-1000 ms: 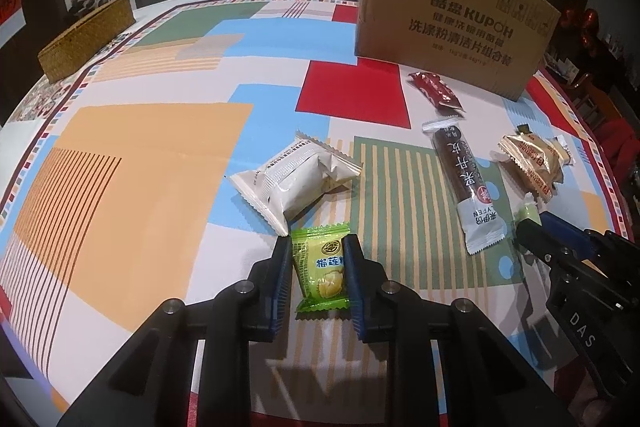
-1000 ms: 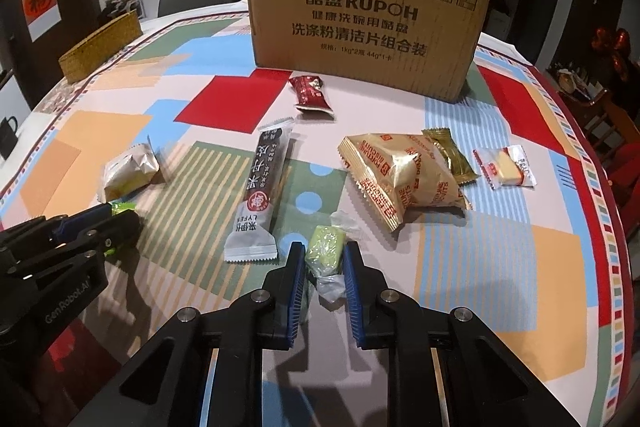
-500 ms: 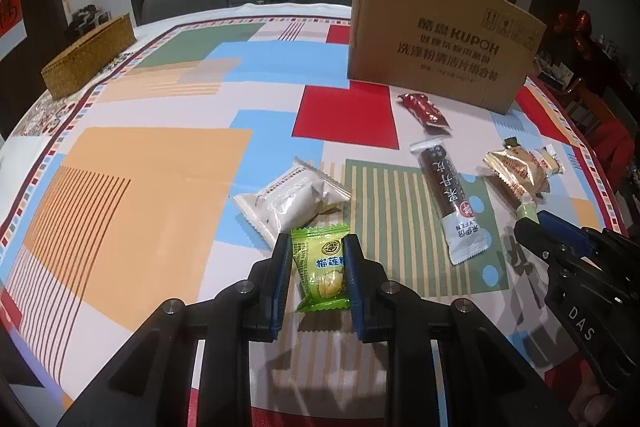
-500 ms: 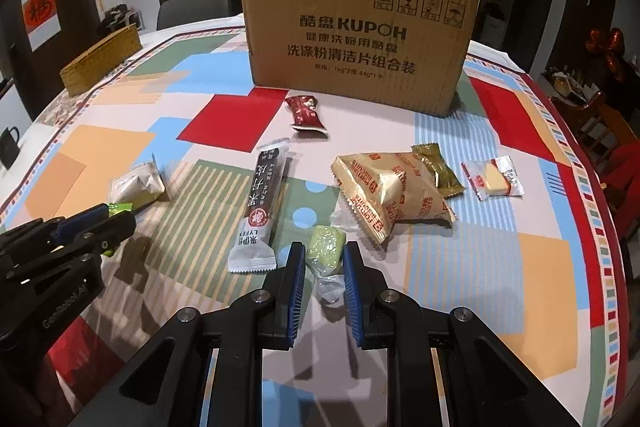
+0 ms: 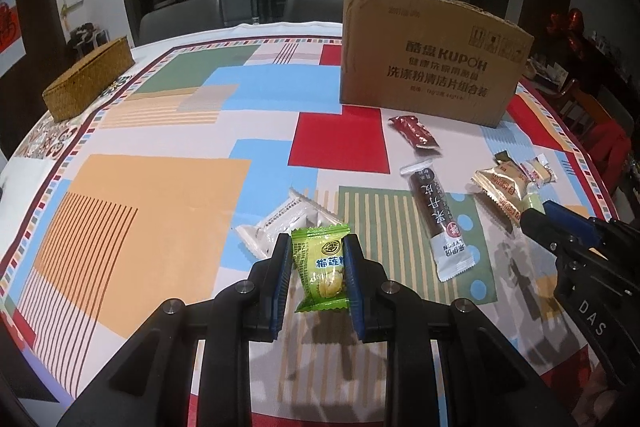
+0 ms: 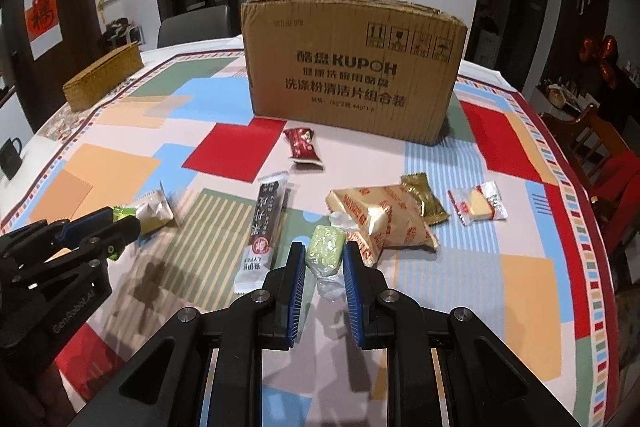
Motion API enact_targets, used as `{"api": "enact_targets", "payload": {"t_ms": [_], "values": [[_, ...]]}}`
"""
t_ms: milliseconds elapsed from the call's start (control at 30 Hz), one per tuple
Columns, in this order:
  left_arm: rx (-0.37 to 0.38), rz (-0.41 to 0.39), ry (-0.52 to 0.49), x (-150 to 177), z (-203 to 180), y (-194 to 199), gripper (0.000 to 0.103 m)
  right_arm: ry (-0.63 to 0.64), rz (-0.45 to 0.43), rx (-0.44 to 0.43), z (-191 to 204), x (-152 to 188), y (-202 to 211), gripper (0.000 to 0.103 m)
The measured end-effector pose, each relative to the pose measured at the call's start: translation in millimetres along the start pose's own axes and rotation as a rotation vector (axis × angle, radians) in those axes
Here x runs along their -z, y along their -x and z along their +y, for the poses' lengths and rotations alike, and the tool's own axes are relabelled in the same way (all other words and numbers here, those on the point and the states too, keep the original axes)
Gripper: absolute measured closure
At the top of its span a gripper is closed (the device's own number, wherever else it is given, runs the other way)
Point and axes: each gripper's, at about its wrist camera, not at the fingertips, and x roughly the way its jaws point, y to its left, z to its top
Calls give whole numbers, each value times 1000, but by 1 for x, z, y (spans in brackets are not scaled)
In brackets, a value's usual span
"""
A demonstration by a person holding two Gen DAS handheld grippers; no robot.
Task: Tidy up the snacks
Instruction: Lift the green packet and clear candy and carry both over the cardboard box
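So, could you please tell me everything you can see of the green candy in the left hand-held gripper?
The green candy is a small pillow-shaped sweet in a glossy bright green wrapper with zigzag-cut ends, a round emblem and printed characters near the top, and a yellow picture below. It stands upright and lengthwise between the blue pads of the left hand-held gripper, which press its two sides. Its top end sticks out past the fingertips. It appears lifted off the table, in front of a white packet lying there.

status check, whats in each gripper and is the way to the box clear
Left gripper shut on green candy packet. Right gripper shut on pale green sweet. Cardboard box ahead; red packet lies on the table before it.
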Motion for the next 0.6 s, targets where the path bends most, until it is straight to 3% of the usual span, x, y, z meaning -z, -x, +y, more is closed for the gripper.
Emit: {"api": "enact_targets", "payload": {"t_ms": [600], "values": [[7, -40, -18, -23, -3, 10, 77, -17, -69, 15, -5, -23, 17, 82]]}}
